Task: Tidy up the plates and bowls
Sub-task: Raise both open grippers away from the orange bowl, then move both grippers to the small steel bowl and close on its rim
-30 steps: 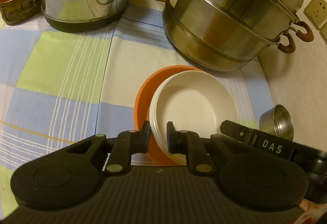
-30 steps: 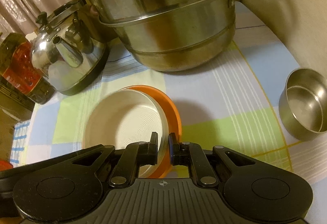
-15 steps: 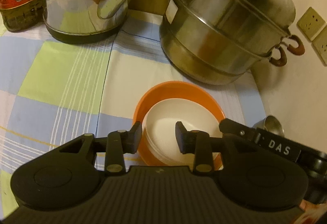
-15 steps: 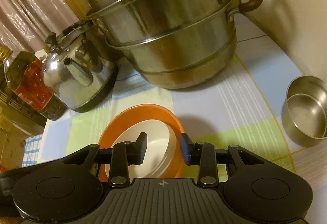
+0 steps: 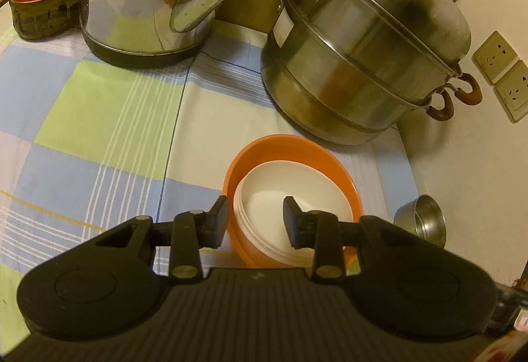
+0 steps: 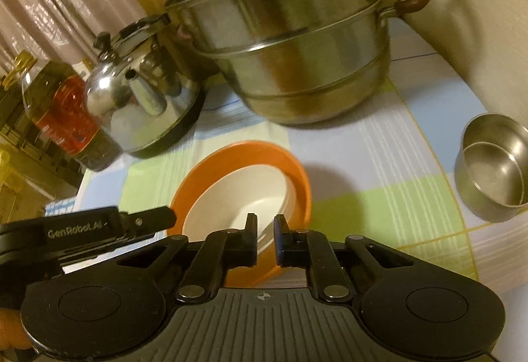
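White bowl (image 5: 293, 197) sits nested in the orange bowl (image 5: 264, 147); left gripper (image 5: 255, 218) jaws part-open and empty, right gripper (image 6: 265, 235) jaws closed on nothing. Steel cup (image 6: 495, 163), lower right, probably next.

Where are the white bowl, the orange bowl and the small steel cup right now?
white bowl (image 5: 290, 193), left wrist view, on its inner floor.
orange bowl (image 5: 264, 149), left wrist view, on its far inner wall.
small steel cup (image 6: 495, 173), right wrist view, on its inside bottom.
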